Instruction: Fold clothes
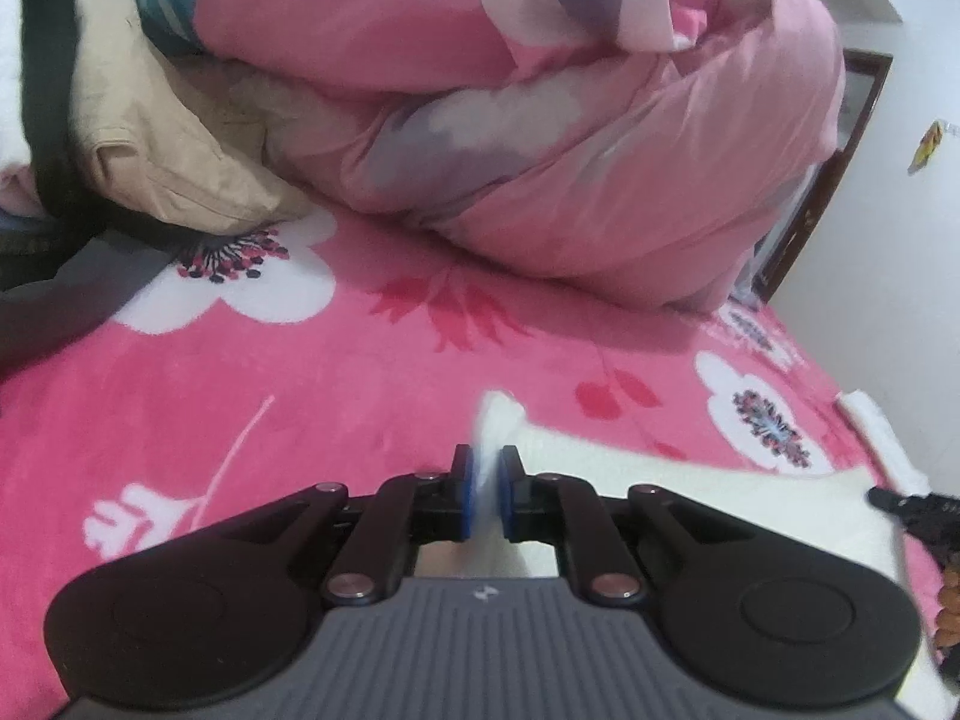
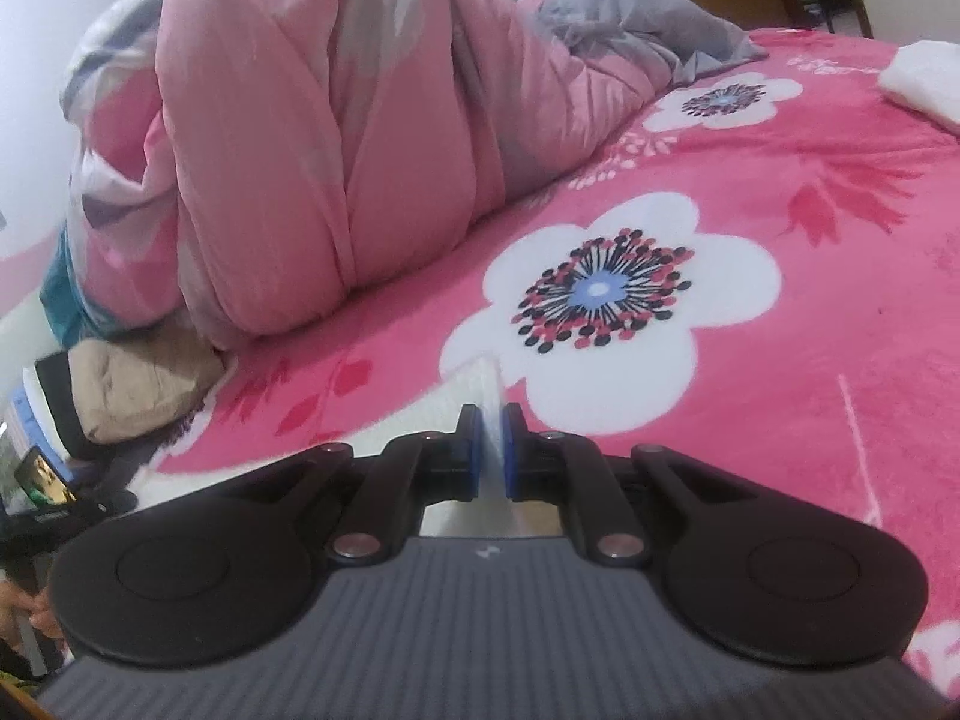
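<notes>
A soft, cream-white fleecy garment (image 1: 690,480) lies on the plush pink flowered bed (image 1: 300,396). The left gripper (image 1: 487,495) pinches a bunched edge, fingers clenched; the right gripper (image 2: 492,456) likewise clamps what looks like another edge (image 2: 480,396).

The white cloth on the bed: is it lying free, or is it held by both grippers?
Held by both. The left gripper and the right gripper are each shut on an edge of the white cloth; white fabric shows between both pairs of blue pads.
</notes>
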### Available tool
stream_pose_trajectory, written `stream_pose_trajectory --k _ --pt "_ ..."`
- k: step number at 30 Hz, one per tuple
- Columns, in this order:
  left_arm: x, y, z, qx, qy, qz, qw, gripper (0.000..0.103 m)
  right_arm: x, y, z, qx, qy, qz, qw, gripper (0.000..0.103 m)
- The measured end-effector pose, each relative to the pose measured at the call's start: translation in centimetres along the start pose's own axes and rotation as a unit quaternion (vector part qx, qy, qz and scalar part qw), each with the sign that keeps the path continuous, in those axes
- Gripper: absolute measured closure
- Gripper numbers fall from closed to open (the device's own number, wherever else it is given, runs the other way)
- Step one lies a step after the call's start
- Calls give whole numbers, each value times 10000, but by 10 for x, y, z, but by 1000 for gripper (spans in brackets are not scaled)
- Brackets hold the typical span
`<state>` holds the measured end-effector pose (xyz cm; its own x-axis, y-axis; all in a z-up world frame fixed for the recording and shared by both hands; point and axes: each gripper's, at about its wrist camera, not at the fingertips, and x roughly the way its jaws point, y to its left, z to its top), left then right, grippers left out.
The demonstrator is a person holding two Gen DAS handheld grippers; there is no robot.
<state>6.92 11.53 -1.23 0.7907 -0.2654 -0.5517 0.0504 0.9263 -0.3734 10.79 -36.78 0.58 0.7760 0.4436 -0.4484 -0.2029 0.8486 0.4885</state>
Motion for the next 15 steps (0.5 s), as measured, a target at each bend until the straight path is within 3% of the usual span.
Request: stream_pose_trajectory --k 11,15 --pt "10 2 4 -80 30 -52 10000 94 -3 -7 -1 108 -166 -55 9998 98" --pt "23 6 1 -140 298 -10 9995 93 9 -18 -6 247 89 -232 9994 98"
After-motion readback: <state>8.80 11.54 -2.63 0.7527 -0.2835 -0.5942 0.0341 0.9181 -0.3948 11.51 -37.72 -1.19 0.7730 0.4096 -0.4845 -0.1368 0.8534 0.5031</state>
